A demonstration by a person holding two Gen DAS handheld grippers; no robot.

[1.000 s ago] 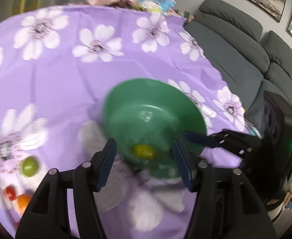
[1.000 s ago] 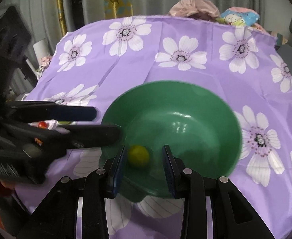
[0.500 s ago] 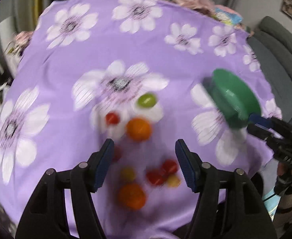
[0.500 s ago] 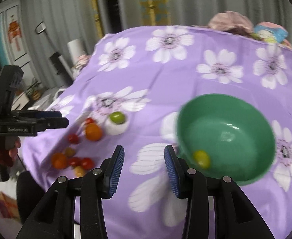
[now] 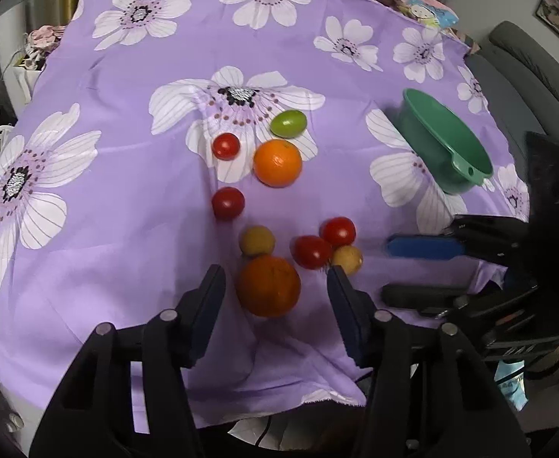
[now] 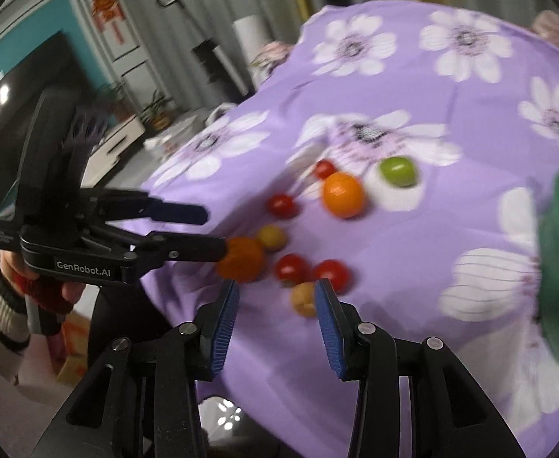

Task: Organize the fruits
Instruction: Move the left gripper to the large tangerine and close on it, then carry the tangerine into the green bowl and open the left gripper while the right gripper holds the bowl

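A: How did the left tool [image 5: 275,290] stand?

B: Its jaws were closing, with the near orange [image 5: 268,285] between them, but neither pad pressed on it; there was clear cloth on both sides of the fruit. From the right wrist view the tips of that tool sat right at the orange.

A: And the right tool [image 6: 277,307]?

B: Its jaws stood spread and pinched nothing. It hung over the near edge of the cloth, with a small yellowish fruit [image 6: 303,299] just ahead, close to its right-hand pad.

A: What lay around the near orange?

B: Another yellowish fruit [image 5: 256,241] touched it on the far side. To the right were two red tomatoes [image 5: 324,242], touching each other, with the first yellowish one against them. Farther out lay a red tomato [image 5: 227,202], then a second orange [image 5: 277,162], another red tomato [image 5: 226,146] and a green oval fruit [image 5: 288,123] just beyond the orange.

A: And the bowl?

B: The green bowl [image 5: 445,147] stood to the right, well apart from the fruit. What it held I could not tell from either view.

A: What was under it all?

B: A purple cloth with white flowers [image 5: 126,198] covering the bench. A hand in a striped sleeve [image 6: 0,305] held the left tool's grip.
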